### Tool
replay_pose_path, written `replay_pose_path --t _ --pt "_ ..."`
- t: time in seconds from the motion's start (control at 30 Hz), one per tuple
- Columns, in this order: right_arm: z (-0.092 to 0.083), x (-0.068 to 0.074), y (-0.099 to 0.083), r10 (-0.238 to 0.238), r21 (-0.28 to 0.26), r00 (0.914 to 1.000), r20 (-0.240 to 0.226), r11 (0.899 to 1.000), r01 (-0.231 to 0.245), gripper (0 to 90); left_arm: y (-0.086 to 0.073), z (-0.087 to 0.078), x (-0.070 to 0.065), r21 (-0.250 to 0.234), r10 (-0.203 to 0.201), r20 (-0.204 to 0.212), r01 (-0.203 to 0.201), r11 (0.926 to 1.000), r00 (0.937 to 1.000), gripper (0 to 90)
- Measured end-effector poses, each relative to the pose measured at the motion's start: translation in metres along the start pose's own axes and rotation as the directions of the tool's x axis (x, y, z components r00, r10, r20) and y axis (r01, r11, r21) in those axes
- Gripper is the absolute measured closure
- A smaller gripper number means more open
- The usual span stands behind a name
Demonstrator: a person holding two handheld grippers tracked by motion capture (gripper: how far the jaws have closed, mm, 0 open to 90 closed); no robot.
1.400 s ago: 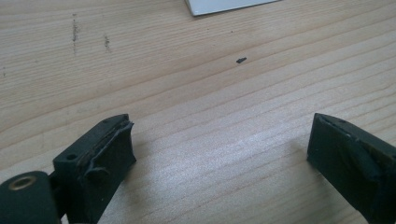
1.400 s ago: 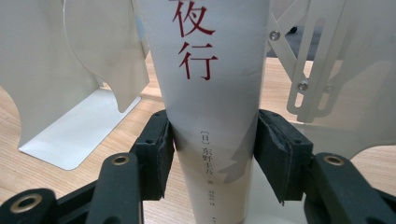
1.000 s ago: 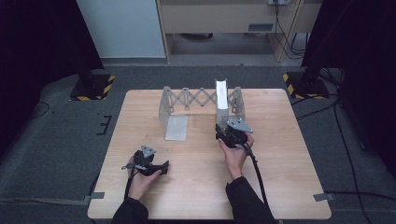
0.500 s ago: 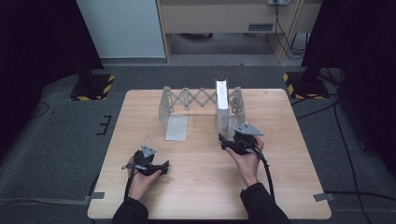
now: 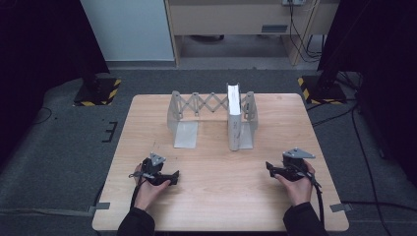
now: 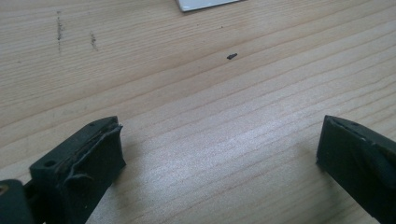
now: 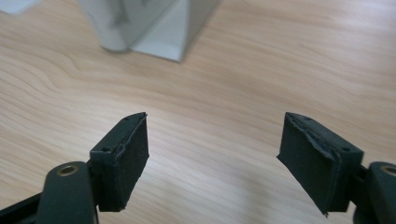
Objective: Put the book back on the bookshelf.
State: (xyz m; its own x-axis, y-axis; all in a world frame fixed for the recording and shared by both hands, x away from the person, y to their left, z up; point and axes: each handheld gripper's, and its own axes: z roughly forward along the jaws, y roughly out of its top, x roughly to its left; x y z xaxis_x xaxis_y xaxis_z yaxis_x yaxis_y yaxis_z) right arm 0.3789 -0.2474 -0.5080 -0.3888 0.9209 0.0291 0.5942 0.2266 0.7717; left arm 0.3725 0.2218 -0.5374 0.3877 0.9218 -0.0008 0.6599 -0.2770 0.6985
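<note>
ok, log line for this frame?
left gripper: open, empty | right gripper: jaws just opening, empty | book: upright in rack

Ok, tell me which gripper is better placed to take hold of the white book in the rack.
Right, probably. The right gripper lies nearer the white book standing at the rack's right end; its jaws have just been opening, with nothing between them.

Lab: black curtains point(image 5: 39, 44), hazard-striped stand bases point(image 5: 98, 92), floor cables point(image 5: 324, 115), lone table point(image 5: 216, 206).
</note>
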Motion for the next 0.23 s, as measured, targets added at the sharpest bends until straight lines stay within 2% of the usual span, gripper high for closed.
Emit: replay_pose_path --t 0.1,0.23 --pt "-0.004 -0.015 -0.005 -0.013 0.000 0.9993 0.034 1.000 0.013 21.1 0.000 0.000 0.000 0.000 -0.001 0.001 0.001 1.0000 1.0000 0.0" --pt "-0.002 -0.032 -0.015 0.020 0.033 0.9983 0.055 0.999 -0.022 20.0 0.000 -0.001 0.001 -0.003 -0.004 -0.001 0.004 1.0000 1.0000 0.4"
